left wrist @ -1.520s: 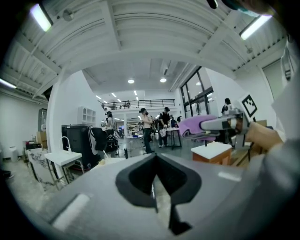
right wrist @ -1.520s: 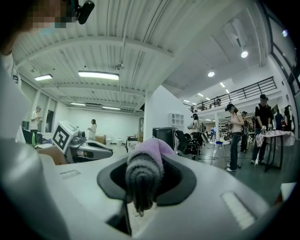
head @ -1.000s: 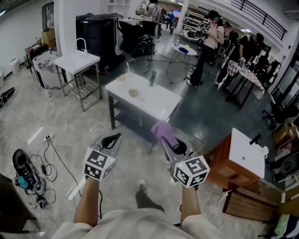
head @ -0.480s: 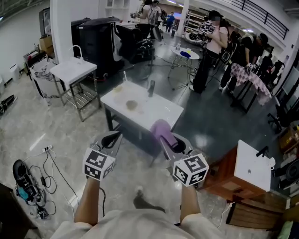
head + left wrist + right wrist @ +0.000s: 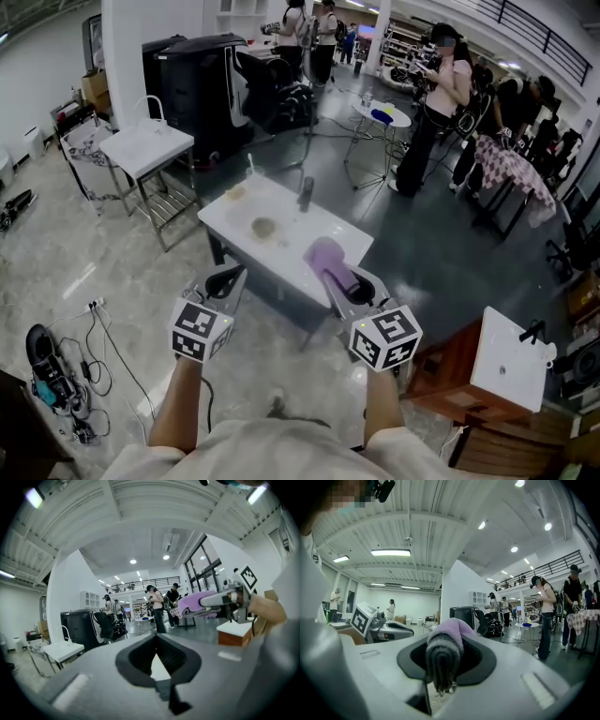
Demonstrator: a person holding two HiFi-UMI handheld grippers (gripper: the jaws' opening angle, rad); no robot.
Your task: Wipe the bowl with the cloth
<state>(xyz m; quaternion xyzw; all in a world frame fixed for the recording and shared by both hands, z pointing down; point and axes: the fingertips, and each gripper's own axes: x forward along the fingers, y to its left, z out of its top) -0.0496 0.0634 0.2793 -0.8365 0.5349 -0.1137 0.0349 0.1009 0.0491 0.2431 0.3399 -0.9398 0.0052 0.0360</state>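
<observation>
pale stone floor runs ahead to a white tabletop (image 5: 292, 248), well apart from the left gripper (image 5: 228, 278) and the right gripper (image 5: 339, 277). the bowl (image 5: 263, 226) sits near the tabletop's middle, a small round dish with a dark upright cylinder (image 5: 306, 192) behind it. it lies ahead and between the two grippers, slightly nearer the left one's line. the left jaws are pressed together with nothing in them. the right jaws are clamped on the purple cloth (image 5: 326, 256), which juts forward along them. both probably have to reach the tabletop first. only the head view shows the bowl: the cloth blocks the right gripper view, and the left gripper view gives just a white sliver beyond its jaws.
</observation>
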